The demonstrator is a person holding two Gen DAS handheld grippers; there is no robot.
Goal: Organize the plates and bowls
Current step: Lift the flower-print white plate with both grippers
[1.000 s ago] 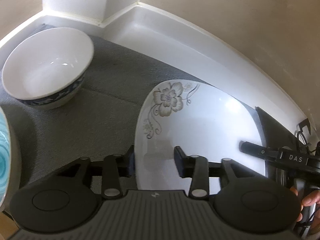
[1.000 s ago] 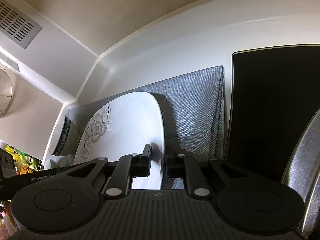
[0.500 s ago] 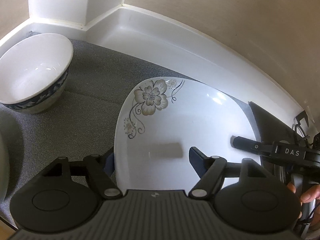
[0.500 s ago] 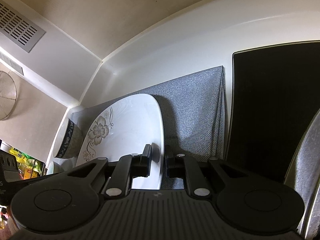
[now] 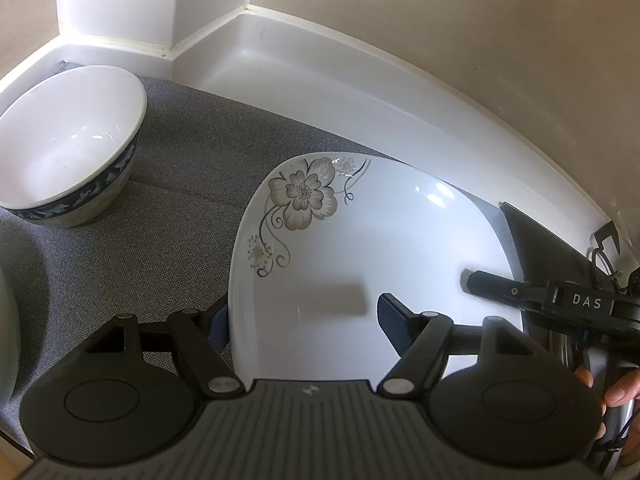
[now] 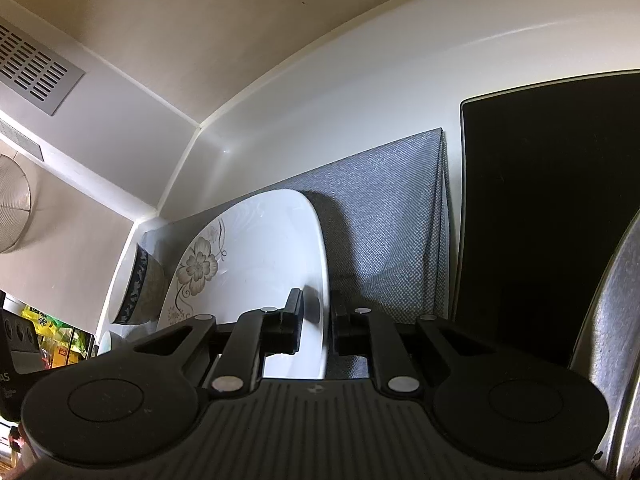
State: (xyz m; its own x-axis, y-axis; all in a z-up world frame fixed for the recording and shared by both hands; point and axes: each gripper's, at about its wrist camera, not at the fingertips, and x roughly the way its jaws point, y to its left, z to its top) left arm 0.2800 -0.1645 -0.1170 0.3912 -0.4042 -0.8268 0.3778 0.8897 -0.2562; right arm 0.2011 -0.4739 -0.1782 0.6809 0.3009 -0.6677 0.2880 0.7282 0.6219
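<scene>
Grey mat (image 5: pixel 120 240): left tool (image 5: pixel 308 316) wide open; right tool (image 6: pixel 316 320) apparently pinching plate (image 6: pixel 256 256).

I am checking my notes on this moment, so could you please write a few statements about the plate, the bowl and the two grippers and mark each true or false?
1. The right gripper is shut on the rim of the floral plate. True.
2. The left gripper is clamped on the plate. False: its fingers stand wide apart, one on each side of the plate's near edge.
3. The blue-banded bowl is stacked on the plate. False: it stands apart, on the grey mat.
4. The bowl holds nothing visible. True.
5. The plate has a flower pattern near one corner. True.
</scene>
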